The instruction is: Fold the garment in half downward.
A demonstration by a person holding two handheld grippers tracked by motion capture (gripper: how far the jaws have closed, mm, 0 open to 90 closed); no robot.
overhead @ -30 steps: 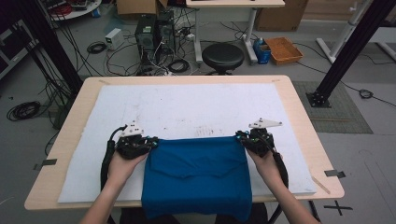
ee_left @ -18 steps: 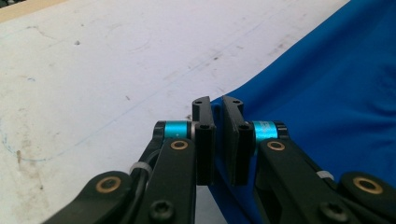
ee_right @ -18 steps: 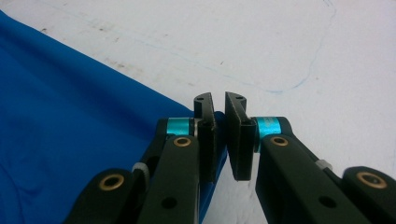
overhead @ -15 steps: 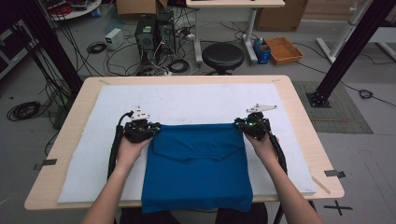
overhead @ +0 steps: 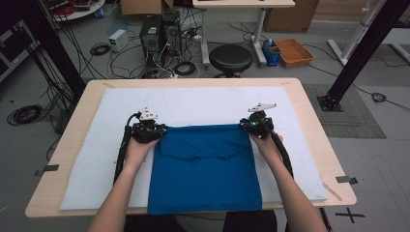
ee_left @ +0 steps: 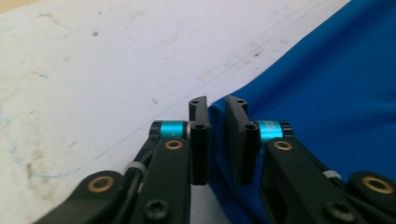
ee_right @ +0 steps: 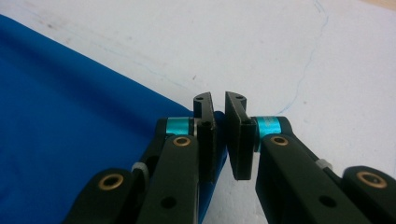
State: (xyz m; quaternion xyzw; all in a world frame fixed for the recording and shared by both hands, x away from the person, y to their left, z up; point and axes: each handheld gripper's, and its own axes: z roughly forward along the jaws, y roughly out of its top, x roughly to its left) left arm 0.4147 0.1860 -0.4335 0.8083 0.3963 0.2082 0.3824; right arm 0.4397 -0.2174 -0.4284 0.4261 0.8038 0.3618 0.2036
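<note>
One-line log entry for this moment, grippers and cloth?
left gripper: jaws just opening, blue cloth corner between | right gripper: shut on its other far corner | cloth flat on white mat

This looks like a lab or workshop room. Behind the wooden worktop (overhead: 309,113) with its white mat (overhead: 203,104), a computer tower (overhead: 157,31) sits on the grey floor amid loose cables (overhead: 99,48). A black round stool (overhead: 231,58), an orange tray (overhead: 293,50), cardboard boxes (overhead: 140,7) and black metal frame posts (overhead: 355,53) stand around it.
</note>
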